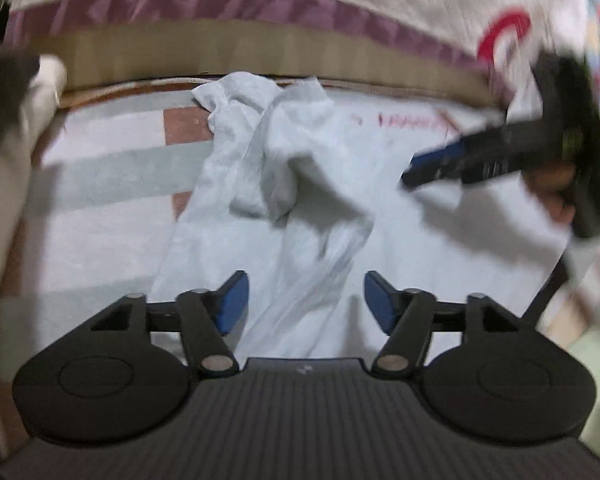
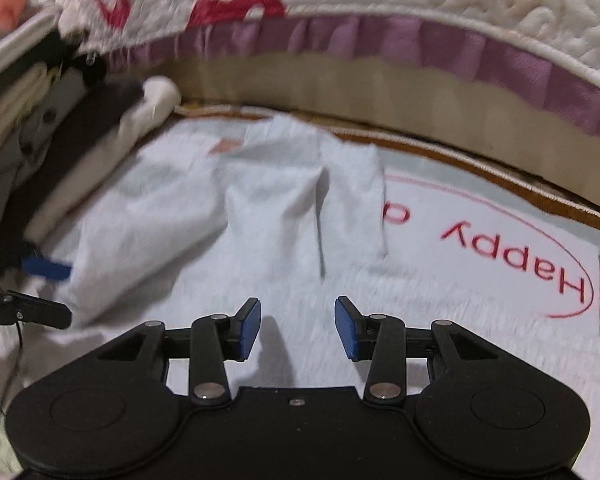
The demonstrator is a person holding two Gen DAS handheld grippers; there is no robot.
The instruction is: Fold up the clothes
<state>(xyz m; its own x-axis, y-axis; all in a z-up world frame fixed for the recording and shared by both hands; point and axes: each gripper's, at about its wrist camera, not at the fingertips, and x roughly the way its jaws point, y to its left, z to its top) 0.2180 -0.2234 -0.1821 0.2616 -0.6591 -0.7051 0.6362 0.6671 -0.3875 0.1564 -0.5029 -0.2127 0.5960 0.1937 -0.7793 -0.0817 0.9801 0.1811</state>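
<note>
Jaws of both grippers gape above white garment [image 1: 300, 184].

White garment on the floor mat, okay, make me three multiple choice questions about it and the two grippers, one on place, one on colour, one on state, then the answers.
1. Where does the white garment lie?
A. on the quilt
B. on the mat
C. in a basket

2. What colour are the left gripper pads?
A. blue
B. red
C. green

3. How is the right gripper?
A. shut on the garment
B. open, holding nothing
C. out of view

Answers: 1 B, it spreads over the mat with red lettering; 2 A, both pads show blue; 3 B, a clear gap between the fingers, cloth beneath.
</note>
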